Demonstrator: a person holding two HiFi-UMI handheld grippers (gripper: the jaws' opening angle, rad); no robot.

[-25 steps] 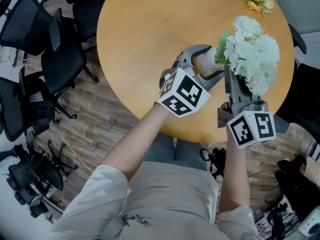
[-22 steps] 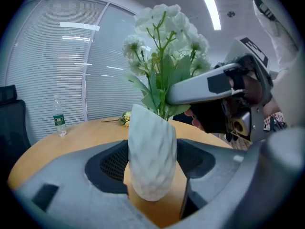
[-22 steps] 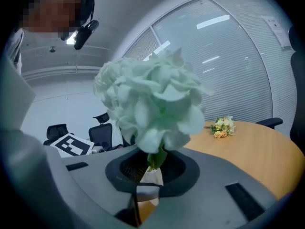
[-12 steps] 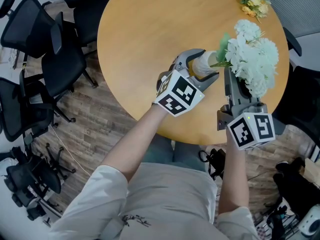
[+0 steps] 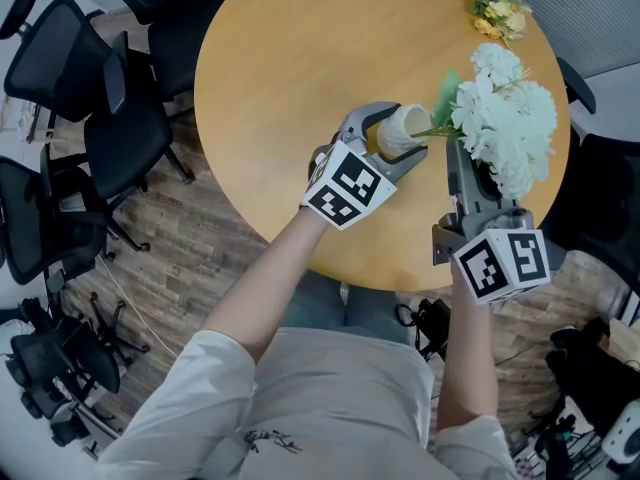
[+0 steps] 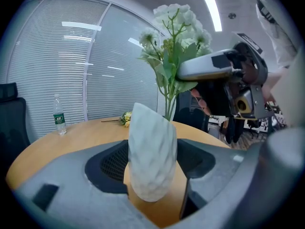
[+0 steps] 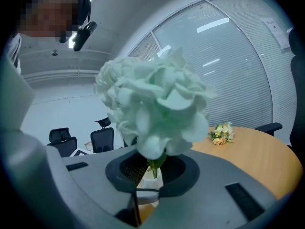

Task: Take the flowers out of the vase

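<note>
My left gripper [image 5: 393,134] is shut on a white textured vase [image 5: 402,128], which stands between its jaws [image 6: 151,151] on the round wooden table [image 5: 290,58]. A bunch of white flowers [image 5: 510,118] rises above and to the right of the vase. Its green stems [image 5: 441,128] reach down to the vase's mouth. My right gripper [image 5: 466,156] is shut on those stems just under the blooms [image 7: 152,109], with the vase's rim [image 7: 149,182] below. Whether the stem ends are still inside the vase I cannot tell.
A small yellow flower bunch [image 5: 497,13] lies at the table's far edge. A water bottle [image 6: 58,115] stands on the table by the blinds. Black office chairs [image 5: 110,118] crowd the floor to the left, and another chair [image 5: 600,198] is at the right.
The white flowers have risen away from the vase in my right gripper, so more green stem shows between blooms and vase mouth. The left gripper has stayed shut on the vase.
</note>
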